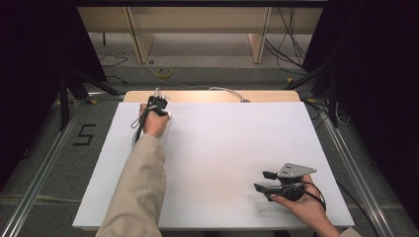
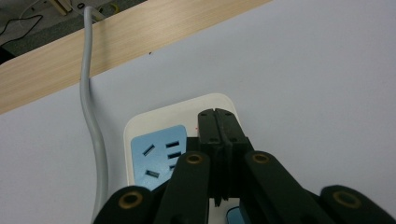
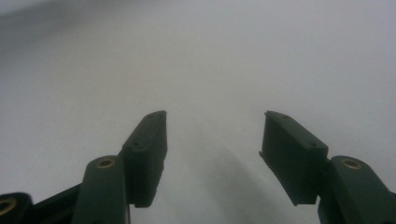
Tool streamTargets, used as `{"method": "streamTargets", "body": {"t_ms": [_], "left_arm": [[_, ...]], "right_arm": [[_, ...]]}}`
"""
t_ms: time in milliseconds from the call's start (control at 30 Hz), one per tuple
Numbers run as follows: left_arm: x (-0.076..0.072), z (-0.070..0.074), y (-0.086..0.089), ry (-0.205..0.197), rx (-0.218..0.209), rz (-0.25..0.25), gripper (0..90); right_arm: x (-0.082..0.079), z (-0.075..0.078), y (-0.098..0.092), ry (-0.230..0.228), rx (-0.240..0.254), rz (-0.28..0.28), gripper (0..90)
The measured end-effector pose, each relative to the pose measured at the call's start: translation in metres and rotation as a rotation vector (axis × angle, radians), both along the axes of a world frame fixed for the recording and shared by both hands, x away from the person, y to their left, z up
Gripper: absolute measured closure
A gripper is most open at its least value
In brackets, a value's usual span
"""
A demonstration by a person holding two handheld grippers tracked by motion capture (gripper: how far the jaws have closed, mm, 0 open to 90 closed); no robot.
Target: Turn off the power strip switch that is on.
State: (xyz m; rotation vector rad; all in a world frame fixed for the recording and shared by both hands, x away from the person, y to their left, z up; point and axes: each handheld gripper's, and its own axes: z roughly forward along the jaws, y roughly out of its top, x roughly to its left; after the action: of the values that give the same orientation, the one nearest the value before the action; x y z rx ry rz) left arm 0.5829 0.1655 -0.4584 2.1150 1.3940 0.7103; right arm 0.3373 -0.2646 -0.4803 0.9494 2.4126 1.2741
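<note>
A white power strip (image 2: pixel 154 121) with a pale blue socket face (image 2: pixel 156 156) lies at the far left of the white board, mostly hidden under the hand in the high view. My left gripper (image 2: pixel 217 114) is shut, its jaws pressed together with nothing between them, tips resting over the strip beside the socket. That left gripper (image 1: pixel 157 104) sits near the board's far left corner. My right gripper (image 3: pixel 212 133) is open over bare board with nothing between its jaws. In the high view the right gripper (image 1: pixel 262 180) rests near the front right, pointing left.
The strip's grey cable (image 2: pixel 91 116) runs off over the wooden table edge (image 2: pixel 116 42) at the far side. The white board (image 1: pixel 222 153) covers the table. Cables lie on the floor (image 1: pixel 165 72) beyond, and black stands flank both sides.
</note>
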Motion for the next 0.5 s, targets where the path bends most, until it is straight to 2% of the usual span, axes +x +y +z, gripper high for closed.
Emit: {"method": "streamTargets", "body": {"t_ms": [233,500], "left_arm": [[0.0001,0.0,0.0003,0.001,0.0,-0.003,89.9],[0.0003,0.0002,-0.0008,0.001,0.021,-0.019,89.9]], "right_arm": [[0.0001,-0.0001,0.0001,0.001,-0.001,0.001,41.2],[0.0003,-0.0001,0.0006,0.003,-0.002,0.002,41.2]]}}
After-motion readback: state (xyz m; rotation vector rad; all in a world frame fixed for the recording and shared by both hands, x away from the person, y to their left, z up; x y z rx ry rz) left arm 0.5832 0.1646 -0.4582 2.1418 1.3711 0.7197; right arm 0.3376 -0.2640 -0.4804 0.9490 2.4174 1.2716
